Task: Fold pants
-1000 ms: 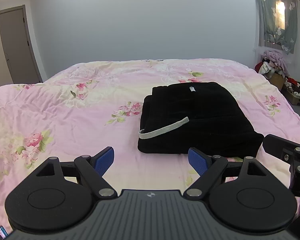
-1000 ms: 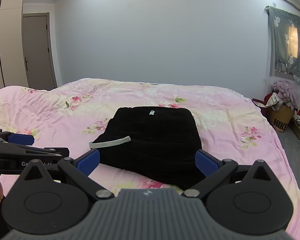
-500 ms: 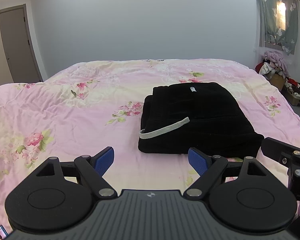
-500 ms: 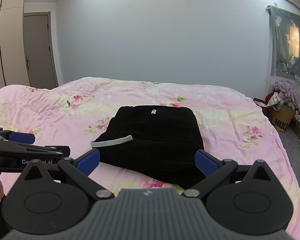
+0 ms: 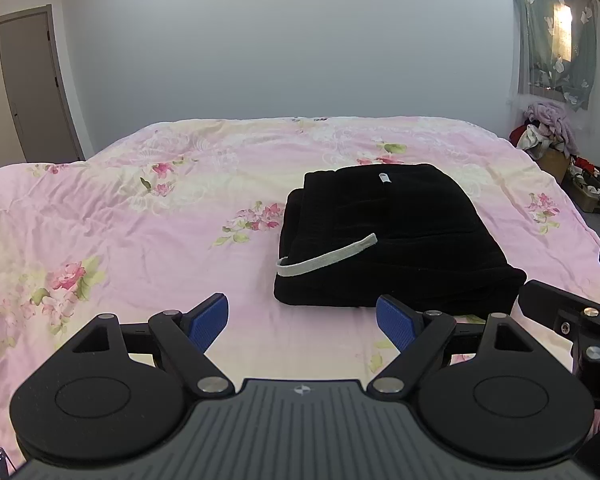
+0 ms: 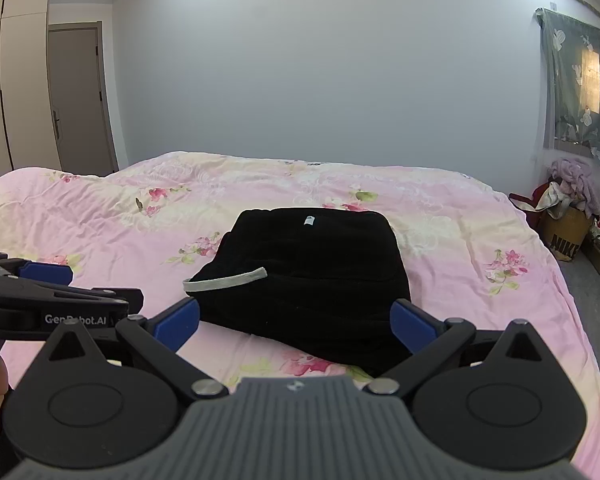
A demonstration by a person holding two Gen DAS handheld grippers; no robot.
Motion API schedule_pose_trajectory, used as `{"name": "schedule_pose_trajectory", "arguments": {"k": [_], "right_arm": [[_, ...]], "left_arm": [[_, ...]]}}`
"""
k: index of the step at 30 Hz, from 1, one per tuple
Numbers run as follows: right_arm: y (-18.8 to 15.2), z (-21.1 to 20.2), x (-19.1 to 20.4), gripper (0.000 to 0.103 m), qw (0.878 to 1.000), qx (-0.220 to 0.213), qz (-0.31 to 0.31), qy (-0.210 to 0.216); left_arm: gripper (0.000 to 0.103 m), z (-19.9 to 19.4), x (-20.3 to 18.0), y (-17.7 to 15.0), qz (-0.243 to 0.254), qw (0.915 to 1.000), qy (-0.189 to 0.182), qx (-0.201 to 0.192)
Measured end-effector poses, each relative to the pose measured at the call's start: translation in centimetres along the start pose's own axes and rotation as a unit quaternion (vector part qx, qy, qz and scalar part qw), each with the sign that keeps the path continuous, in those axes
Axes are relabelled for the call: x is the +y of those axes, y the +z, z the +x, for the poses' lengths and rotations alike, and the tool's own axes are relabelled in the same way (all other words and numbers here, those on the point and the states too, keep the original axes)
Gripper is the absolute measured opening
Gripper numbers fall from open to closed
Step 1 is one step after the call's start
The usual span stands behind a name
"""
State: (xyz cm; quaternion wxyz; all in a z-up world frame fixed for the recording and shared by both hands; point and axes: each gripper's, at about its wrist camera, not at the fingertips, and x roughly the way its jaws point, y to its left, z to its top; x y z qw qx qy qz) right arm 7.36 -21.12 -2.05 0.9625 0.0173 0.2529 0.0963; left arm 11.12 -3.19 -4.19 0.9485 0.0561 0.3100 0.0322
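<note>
Almost nothing has moved since a second ago: the black pants [image 5: 384,236] sit a tiny bit farther from both claws than before, and they are folded the same way. On the far left a gray door [image 6: 80,96] is shut in the wall. The pink bedspread [image 5: 140,216] with flowers covers the whole bed. The left gripper [image 5: 302,320] hangs low over the near edge of the bed with its blue pads [image 5: 208,318] wide apart and nothing between them. The pants lie in a neat pile in the middle of the bed, a bit to the right, just past the claws. A pale drawstring [image 5: 324,256] curls across the near left part of the pile. The right gripper [image 6: 294,320] is spread wide too, holding nothing. On the far right, a green curtain [image 6: 580,88] hangs over the window, with a heap of clothes [image 6: 572,184] on the floor under it.
</note>
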Motion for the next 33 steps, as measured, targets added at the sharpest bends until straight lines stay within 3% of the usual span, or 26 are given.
{"name": "schedule_pose_trajectory", "arguments": {"k": [14, 23, 33], "right_arm": [[-0.1, 0.7, -0.2, 0.098, 1.000, 0.009, -0.004, 0.004], [1.1, 5.1, -2.4, 0.098, 0.998, 0.049, -0.032, -0.011], [1.4, 9.3, -3.5, 0.098, 0.996, 0.085, -0.016, -0.014]], "left_arm": [[0.098, 0.7, 0.0, 0.2, -0.001, 1.0000, -0.001, 0.004], [0.098, 4.3, 1.3, 2.3, -0.004, 0.9995, -0.013, 0.028], [0.098, 6.1, 1.1, 2.7, 0.021, 0.9997, -0.008, 0.009]]}}
